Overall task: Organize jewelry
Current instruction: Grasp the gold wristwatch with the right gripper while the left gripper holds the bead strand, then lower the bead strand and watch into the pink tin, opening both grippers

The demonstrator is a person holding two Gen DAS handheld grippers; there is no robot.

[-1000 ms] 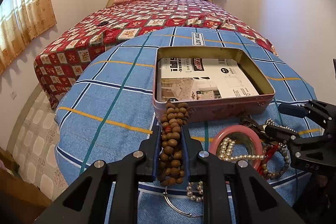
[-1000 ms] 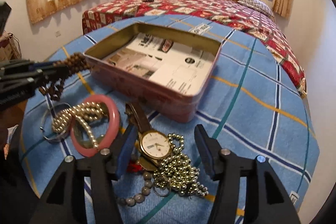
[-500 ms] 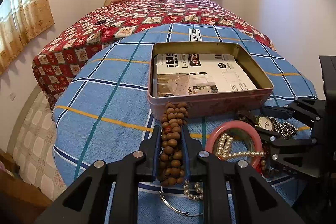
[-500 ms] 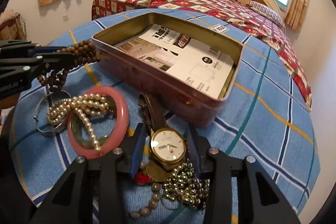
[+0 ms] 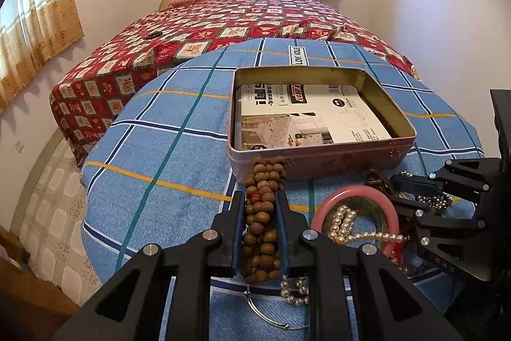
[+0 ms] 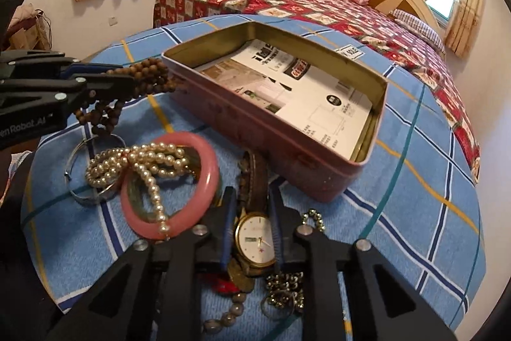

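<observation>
My left gripper [image 5: 261,197] is shut on a brown wooden bead bracelet [image 5: 262,213] and holds it just in front of the near wall of the open pink tin box [image 5: 319,163]. The same bracelet [image 6: 143,79] shows in the right wrist view, beside the tin [image 6: 242,130]. My right gripper [image 6: 252,197] is shut on a gold wristwatch [image 6: 255,240] with a brown strap, at the table. A pink bangle [image 6: 174,181] and a pearl strand [image 6: 140,163] lie to its left. A gold ball chain [image 6: 287,283] lies under the right gripper.
A printed paper lines the tin's bottom [image 5: 306,117]. A silver bangle [image 6: 92,194] and a grey bead bracelet [image 6: 223,318] lie on the blue checked cloth [image 5: 159,149]. A bed with a red quilt [image 5: 223,27] stands behind the table.
My right gripper has closed around the wristwatch and moved in over it. My left gripper keeps the wooden beads and has come slightly closer to the tin.
</observation>
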